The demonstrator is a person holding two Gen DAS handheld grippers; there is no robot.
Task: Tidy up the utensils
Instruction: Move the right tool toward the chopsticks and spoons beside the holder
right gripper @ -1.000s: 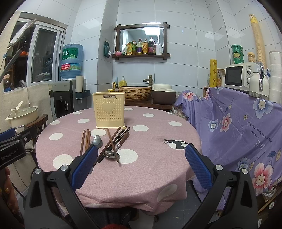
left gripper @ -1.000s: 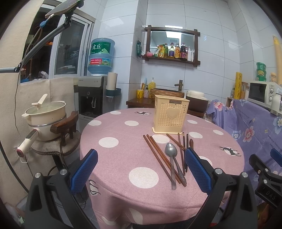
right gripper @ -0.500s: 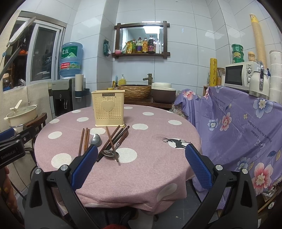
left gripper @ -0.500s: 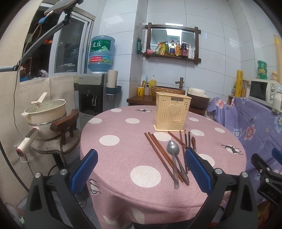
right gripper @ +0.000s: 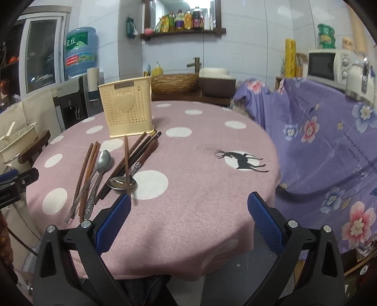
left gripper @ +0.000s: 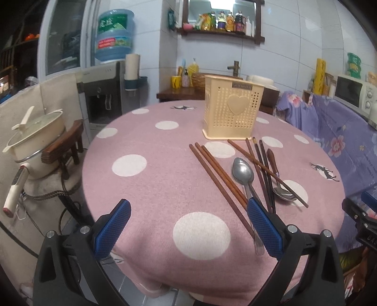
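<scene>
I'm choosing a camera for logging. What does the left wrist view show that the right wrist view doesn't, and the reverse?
Left wrist only: the left gripper, open, and all of the pot on its stool.

Right wrist only: the right gripper, open, the whole deer print, and the full microwave.

Both: the holder on the table, chopsticks and spoons loose in front of it, the water bottle, and the shelf.

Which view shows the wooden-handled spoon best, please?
The right wrist view: the wooden-handled spoon lies unobstructed apart from one chopstick across its bowl. In the left wrist view the spoon is smaller, farther off, and crossed by that chopstick.
</scene>
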